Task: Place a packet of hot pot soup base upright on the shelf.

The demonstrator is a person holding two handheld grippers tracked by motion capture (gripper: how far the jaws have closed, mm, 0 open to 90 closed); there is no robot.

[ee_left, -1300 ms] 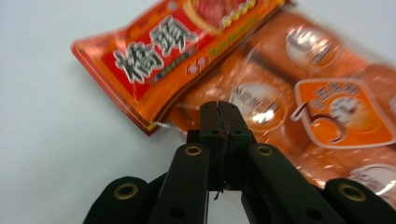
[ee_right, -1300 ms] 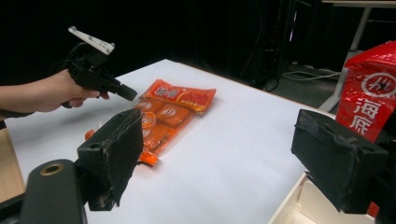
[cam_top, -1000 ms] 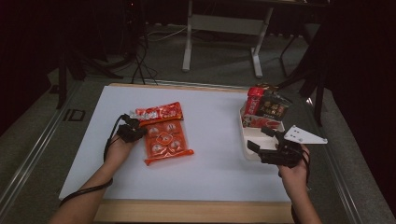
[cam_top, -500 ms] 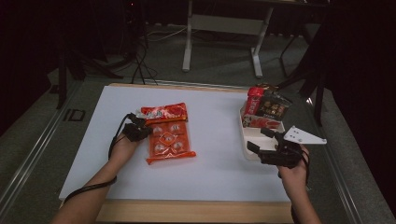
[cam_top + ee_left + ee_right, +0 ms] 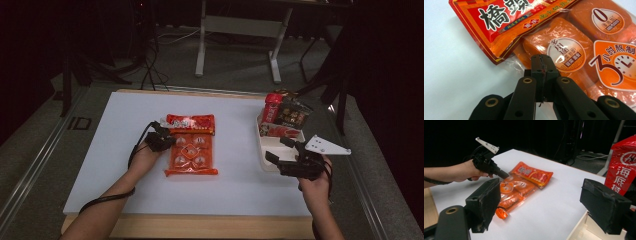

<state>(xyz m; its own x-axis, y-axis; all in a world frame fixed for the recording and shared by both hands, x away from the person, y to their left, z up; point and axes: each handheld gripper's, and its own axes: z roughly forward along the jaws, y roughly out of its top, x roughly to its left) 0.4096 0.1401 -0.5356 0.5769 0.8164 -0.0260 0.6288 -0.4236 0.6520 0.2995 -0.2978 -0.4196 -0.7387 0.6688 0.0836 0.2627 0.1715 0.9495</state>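
The left gripper [image 5: 161,139], jaws closed on the clear edge of the orange sauce packet [image 5: 192,150], travelled toward 3 o'clock across the white table [image 5: 100,165]. The packet moved with it, from left of centre to a position nearer the table's middle. Its tilt was reduced: the long sides, previously slanted toward 1 o'clock, came to run nearly 12 to 6 o'clock.

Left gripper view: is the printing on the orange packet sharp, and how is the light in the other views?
Left gripper view: packet print sharp, plastic glares slightly. Right gripper view: near jaws soft, background black. High view: white table bright, surroundings dark, packet small.
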